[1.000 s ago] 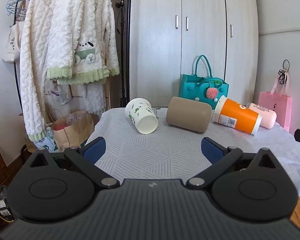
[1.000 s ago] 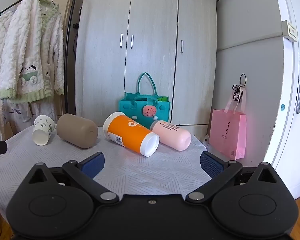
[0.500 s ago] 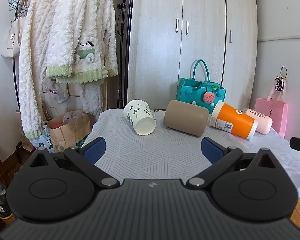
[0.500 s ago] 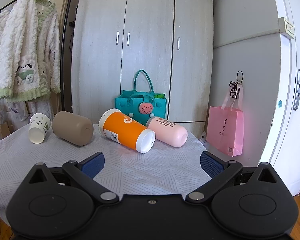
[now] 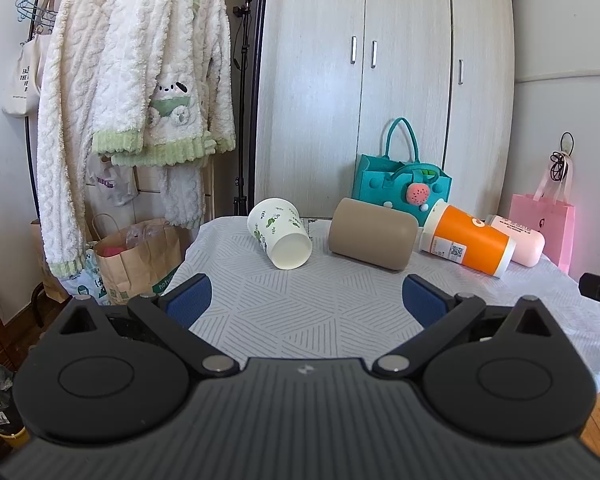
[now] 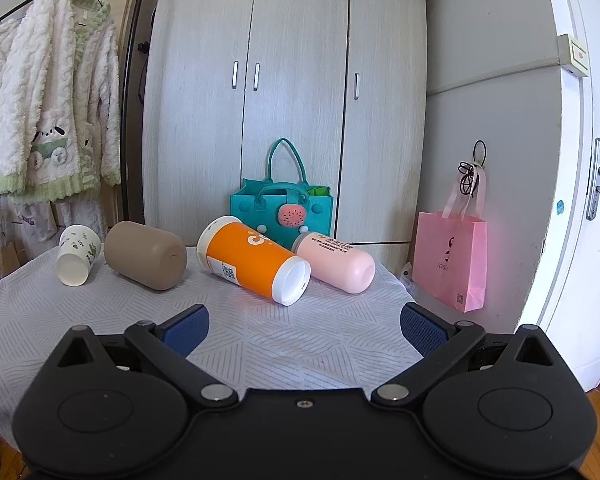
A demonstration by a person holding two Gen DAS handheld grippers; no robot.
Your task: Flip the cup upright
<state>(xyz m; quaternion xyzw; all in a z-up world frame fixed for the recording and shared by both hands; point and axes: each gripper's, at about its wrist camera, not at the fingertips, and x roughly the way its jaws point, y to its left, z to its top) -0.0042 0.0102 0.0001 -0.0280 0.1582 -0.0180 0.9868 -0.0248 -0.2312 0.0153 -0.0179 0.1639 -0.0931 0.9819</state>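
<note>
Several cups lie on their sides in a row on the cloth-covered table point(image 5: 300, 312): a white paper cup with green leaf print point(image 5: 279, 233) point(image 6: 77, 254), a tan cup point(image 5: 372, 239) point(image 6: 145, 255), an orange cup with white ends point(image 5: 467, 241) point(image 6: 254, 259) and a pink cup point(image 5: 518, 239) point(image 6: 335, 262). My left gripper point(image 5: 306, 300) is open and empty, held back from the white and tan cups. My right gripper point(image 6: 304, 322) is open and empty, short of the orange and pink cups.
A teal felt bag point(image 6: 281, 208) stands behind the cups against the wardrobe point(image 6: 284, 80). A pink paper bag point(image 6: 451, 258) hangs right of the table. Fleece robes point(image 5: 140, 80) hang on a rack at left, above a brown paper bag point(image 5: 138, 254) on the floor.
Both grippers have pulled back a little from the cups and stayed open; the views have tilted slightly. The cups have not moved.
</note>
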